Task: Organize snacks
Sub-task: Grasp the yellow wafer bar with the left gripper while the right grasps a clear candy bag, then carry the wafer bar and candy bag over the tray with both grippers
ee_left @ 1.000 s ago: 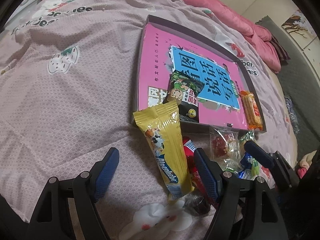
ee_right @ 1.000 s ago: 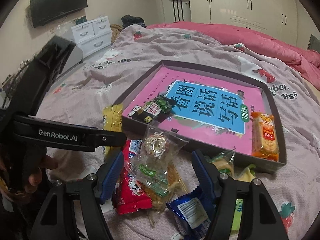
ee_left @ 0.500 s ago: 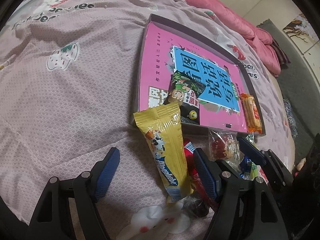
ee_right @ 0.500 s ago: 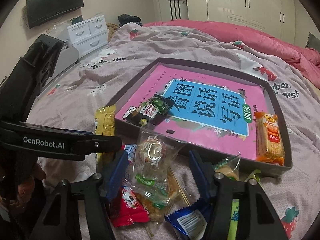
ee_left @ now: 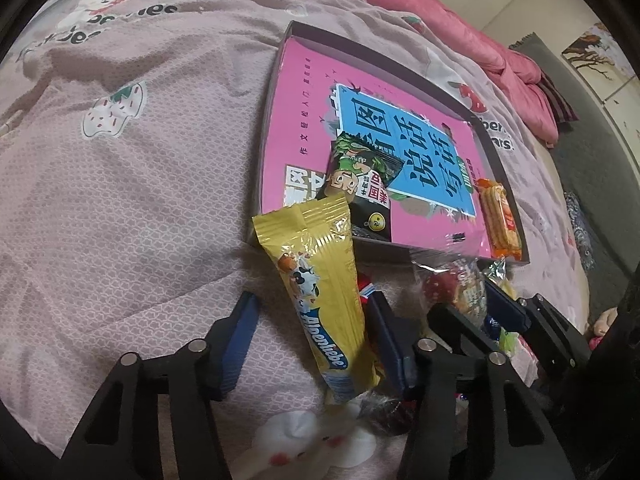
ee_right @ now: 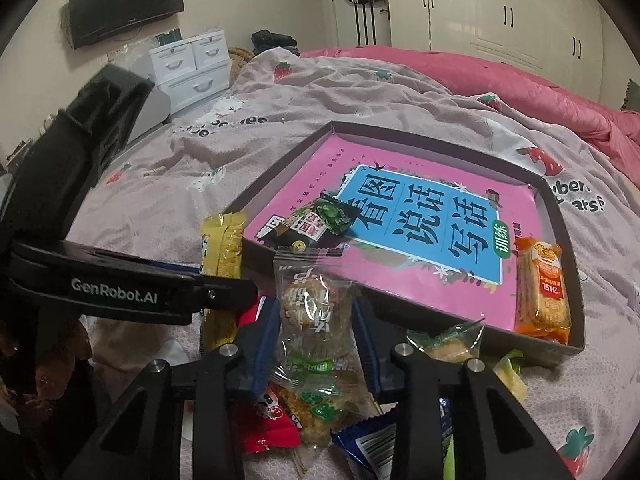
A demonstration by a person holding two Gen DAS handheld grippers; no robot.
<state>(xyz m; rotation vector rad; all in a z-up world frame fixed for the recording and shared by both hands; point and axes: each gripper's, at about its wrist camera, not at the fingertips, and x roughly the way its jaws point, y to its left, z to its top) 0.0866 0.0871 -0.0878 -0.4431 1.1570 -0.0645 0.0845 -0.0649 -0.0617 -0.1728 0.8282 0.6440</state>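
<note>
My right gripper (ee_right: pixel 316 332) clamps a clear cookie packet (ee_right: pixel 316 320) on the bed; my left gripper (ee_left: pixel 312 332) is closing around the yellow candy bag (ee_left: pixel 320 280), left pad clear; beyond, the tray (ee_right: pixel 560 216) holds two snacks.

Tray (ee_right: pixel 562 216): lay on bedspread (ee_right: pixel 280 120), ahead of you.
In tray: booklet (ee_right: pixel 440 216) flat; seaweed pkt (ee_right: pixel 316 224) on its near-left corner; cracker pkt (ee_right: pixel 542 288) at right wall.
Snack pile (ee_right: pixel 320 360): on bedspread just before tray's near wall.
Candy bag (ee_left: pixel 324 300): left of pile, top end leaning on tray's near-left corner.
Drawers (ee_right: pixel 192 64): far left, beyond bed.
</note>
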